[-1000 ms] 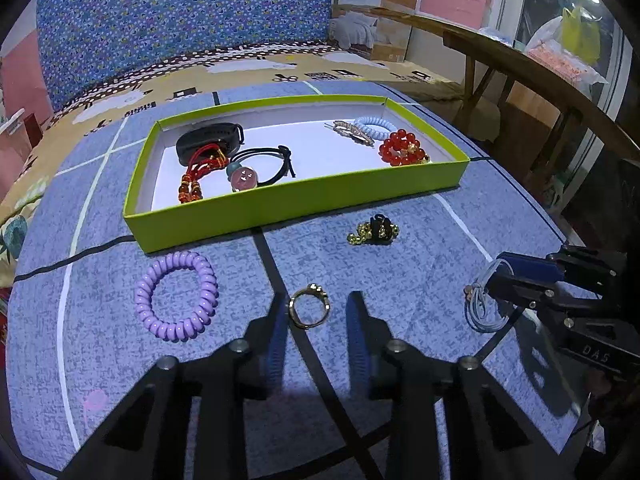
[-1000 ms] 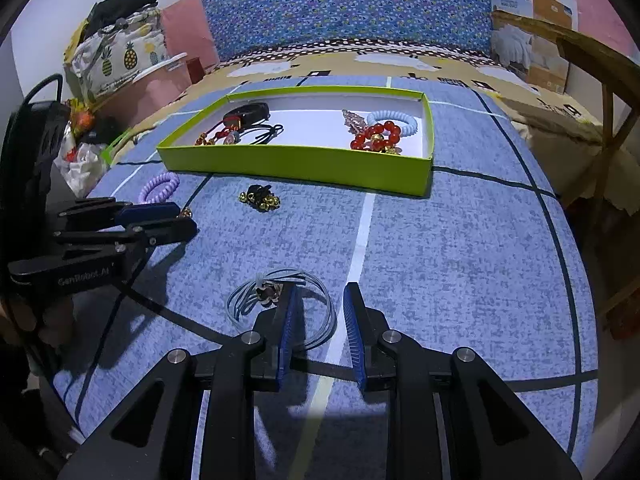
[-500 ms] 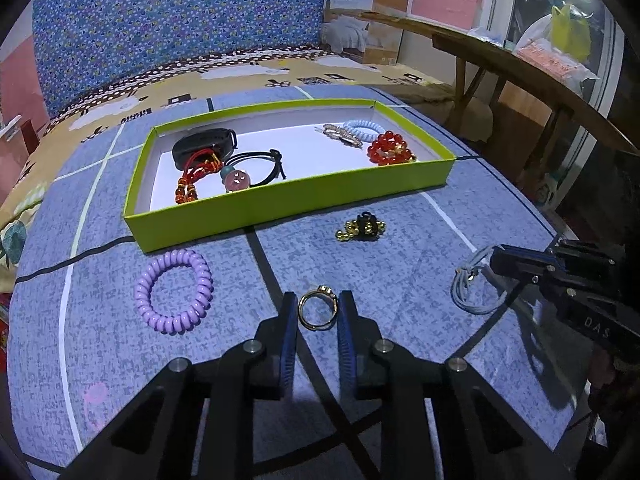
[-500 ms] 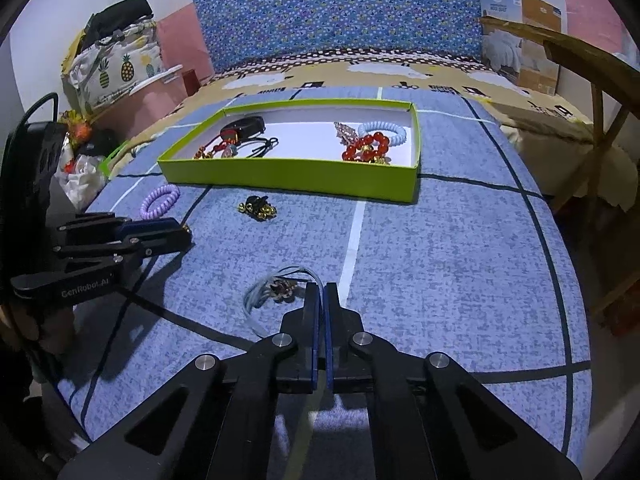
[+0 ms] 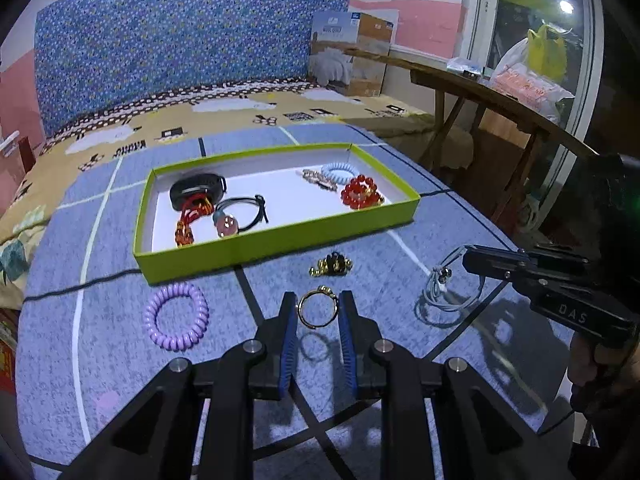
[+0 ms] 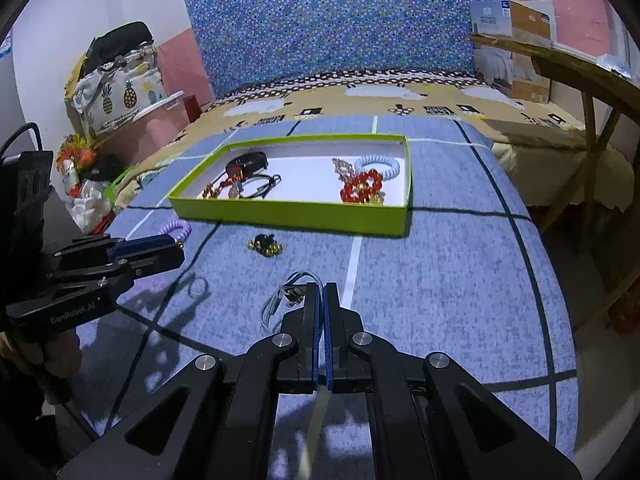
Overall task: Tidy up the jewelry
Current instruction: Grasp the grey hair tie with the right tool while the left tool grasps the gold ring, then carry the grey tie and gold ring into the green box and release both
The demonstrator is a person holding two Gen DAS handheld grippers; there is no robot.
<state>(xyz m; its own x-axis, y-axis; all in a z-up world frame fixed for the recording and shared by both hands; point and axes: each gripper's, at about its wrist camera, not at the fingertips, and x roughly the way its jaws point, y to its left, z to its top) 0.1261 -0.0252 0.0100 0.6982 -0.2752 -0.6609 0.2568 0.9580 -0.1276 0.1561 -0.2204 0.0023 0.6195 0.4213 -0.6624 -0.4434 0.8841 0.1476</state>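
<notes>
My left gripper (image 5: pixel 318 308) is shut on a gold ring (image 5: pixel 317 309) and holds it above the blue cloth; the ring's shadow lies below it. My right gripper (image 6: pixel 322 294) is shut on a pale blue cord necklace (image 6: pixel 280 300), which hangs partly lifted; it also shows in the left wrist view (image 5: pixel 444 292). The green tray (image 5: pixel 280 246) beyond holds a black band (image 5: pixel 196 190), a red charm cord (image 5: pixel 192 216), a black hair tie (image 5: pixel 244 212), a blue coil (image 5: pixel 338 170) and a red bead bracelet (image 5: pixel 360 196).
A purple coil hair tie (image 5: pixel 176 322) lies left of my left gripper. A black and gold clip (image 5: pixel 332 266) lies between the grippers and the tray. A wooden table (image 5: pixel 500 96) stands to the right. Bags (image 6: pixel 112 84) sit at the far left.
Both grippers closed, the left on the gold ring and the right on the blue cord. Both have since risen, lifting the ring and part of the cord off the cloth.
</notes>
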